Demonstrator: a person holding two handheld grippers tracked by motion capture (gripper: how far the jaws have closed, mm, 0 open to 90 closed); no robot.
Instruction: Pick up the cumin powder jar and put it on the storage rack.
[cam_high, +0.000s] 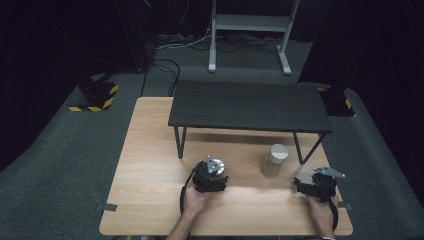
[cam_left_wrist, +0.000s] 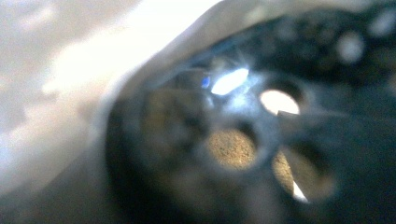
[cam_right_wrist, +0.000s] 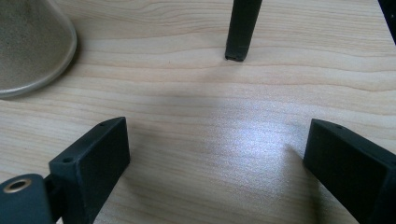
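A clear jar (cam_high: 274, 160) with a white lid, filled with brownish grains, stands on the wooden table (cam_high: 150, 160) right of centre. My right gripper (cam_high: 306, 183) rests just right of it, open, its two black jaws wide apart over bare wood (cam_right_wrist: 215, 135). The jar's base (cam_right_wrist: 28, 46) sits at the upper left of the right gripper view. My left gripper (cam_high: 210, 175) is held low over the table left of the jar. Its own view is a close blur of a dark disc with round holes (cam_left_wrist: 233, 149) and a pale surface (cam_left_wrist: 70, 84).
A low black shelf (cam_high: 250, 105) on thin legs stands across the back half of the table; one leg (cam_right_wrist: 240, 32) is just ahead of my right gripper. Cables and a metal stand (cam_high: 250, 25) lie on the grey floor beyond.
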